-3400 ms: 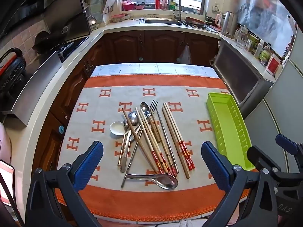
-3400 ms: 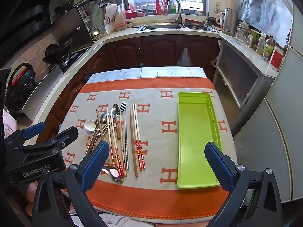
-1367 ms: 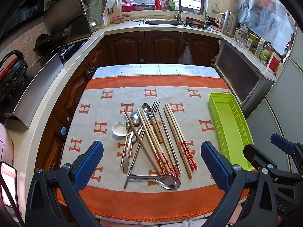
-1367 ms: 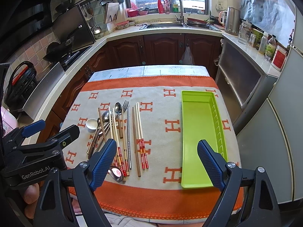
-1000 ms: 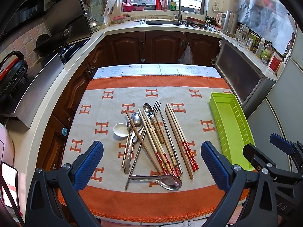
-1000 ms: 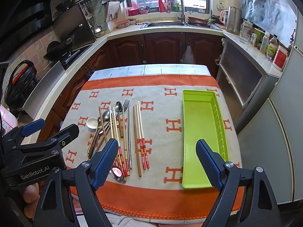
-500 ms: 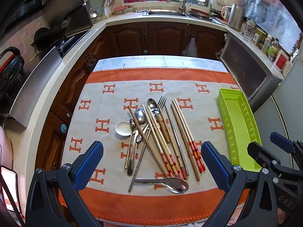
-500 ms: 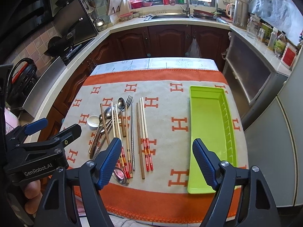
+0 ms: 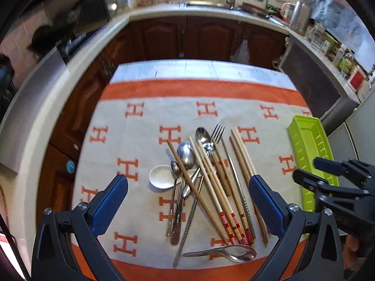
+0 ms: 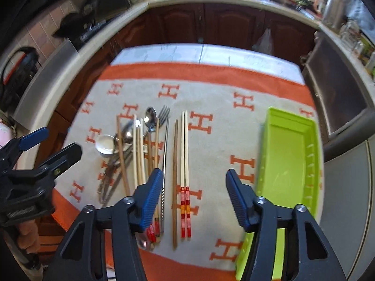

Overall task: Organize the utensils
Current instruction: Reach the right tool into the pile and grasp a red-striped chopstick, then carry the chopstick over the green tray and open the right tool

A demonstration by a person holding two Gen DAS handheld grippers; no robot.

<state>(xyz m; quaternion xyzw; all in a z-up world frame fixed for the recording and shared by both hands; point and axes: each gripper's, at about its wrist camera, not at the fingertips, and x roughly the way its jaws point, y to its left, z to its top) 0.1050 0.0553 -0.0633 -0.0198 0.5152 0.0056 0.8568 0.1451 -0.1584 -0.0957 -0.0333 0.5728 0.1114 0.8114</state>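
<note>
i am looking down over a desk (image 10: 234, 53) covered by a cream and orange cloth (image 10: 218, 107) printed with letter h shapes. my right gripper (image 10: 194, 192) hangs over the near middle of the cloth, its blue fingers (image 10: 153, 194) narrowing with nothing pressed between them. below the gap lie a pair of pale chopsticks (image 10: 185, 164) with red-banded near ends, side by side and touching, and just to their left a single dark wooden chopstick (image 10: 175, 175). to the right, well apart, sits the empty green tray (image 10: 290, 154).

my left gripper (image 9: 187, 194) hovers over the tangled pile on the left: a fork (image 9: 216, 135), several metal spoons (image 9: 186, 152), a white ceramic spoon (image 9: 160, 176) and more crossed chopsticks. its fingers (image 9: 110, 201) stand wide and hold nothing.

i judge the step to be picking up the pale pair. to do it well i should lower straight down until the fingers straddle both sticks near their middle, keep the dark stick outside the left finger, and close only once the tips reach the cloth, so the pair lifts level rather than swinging. the cloth may bunch if i press hard.
</note>
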